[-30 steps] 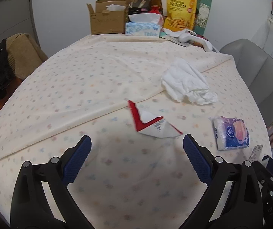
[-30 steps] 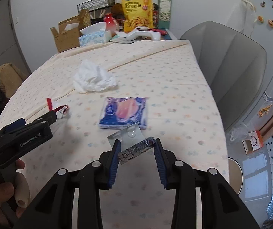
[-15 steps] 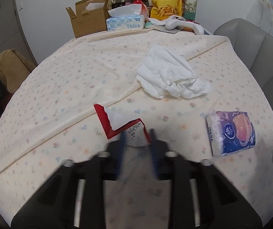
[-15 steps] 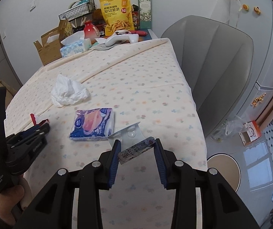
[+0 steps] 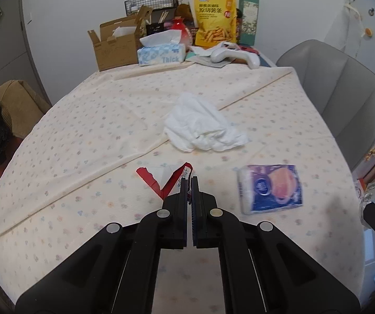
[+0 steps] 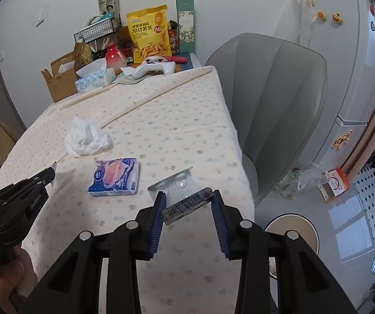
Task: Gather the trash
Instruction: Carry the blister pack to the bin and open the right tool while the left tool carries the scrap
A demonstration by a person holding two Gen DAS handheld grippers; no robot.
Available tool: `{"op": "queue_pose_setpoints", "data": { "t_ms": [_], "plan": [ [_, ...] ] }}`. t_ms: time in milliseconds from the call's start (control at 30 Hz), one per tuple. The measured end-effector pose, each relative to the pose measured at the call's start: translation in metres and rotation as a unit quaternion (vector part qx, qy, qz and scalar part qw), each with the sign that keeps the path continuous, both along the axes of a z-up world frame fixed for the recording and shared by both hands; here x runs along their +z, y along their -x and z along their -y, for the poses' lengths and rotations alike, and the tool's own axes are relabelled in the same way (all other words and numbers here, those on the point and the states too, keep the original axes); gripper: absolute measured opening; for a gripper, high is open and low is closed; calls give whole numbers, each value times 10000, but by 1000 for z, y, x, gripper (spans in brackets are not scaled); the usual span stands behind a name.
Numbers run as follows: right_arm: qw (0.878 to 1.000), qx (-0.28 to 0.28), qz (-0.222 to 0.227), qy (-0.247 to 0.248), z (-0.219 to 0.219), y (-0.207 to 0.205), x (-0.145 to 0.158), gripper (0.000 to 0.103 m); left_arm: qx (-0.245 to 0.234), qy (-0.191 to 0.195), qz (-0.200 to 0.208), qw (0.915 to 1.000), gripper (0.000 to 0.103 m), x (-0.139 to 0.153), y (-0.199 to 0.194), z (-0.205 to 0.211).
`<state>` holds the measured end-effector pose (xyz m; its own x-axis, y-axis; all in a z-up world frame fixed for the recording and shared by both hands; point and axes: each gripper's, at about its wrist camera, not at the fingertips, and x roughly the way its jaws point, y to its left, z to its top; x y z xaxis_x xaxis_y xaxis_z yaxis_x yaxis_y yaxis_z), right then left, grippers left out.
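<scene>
We've got the left gripper (image 5: 189, 180) clamped on the wrapper (image 5: 161, 178), right gripper (image 6: 188, 204) pinching the blister pack (image 6: 185, 198); tissue (image 5: 203, 128) and packet (image 5: 270, 188) remain.

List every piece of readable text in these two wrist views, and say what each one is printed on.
"Thick": side of the tissue box.
"原切薯条": yellow snack bag; its smaller print is unreadable.
"GenRoboAI": side of the left gripper, tilted.
Print on the blister pack in the right gripper: too blurred.
Print on the red-and-white wrapper in the left gripper: too small.
Logo on the purple tissue pack: unreadable.
</scene>
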<state>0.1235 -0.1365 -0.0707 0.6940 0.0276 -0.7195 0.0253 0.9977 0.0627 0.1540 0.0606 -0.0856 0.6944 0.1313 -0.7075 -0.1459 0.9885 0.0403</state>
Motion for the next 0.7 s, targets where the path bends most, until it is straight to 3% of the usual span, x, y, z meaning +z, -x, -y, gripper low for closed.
{"op": "queue_pose_setpoints", "data": {
  "t_ms": [700],
  "plan": [
    [9965,-770,318,-115,106,43,28,36,-880,24,393,9953,3,35,17,124]
  ]
}}
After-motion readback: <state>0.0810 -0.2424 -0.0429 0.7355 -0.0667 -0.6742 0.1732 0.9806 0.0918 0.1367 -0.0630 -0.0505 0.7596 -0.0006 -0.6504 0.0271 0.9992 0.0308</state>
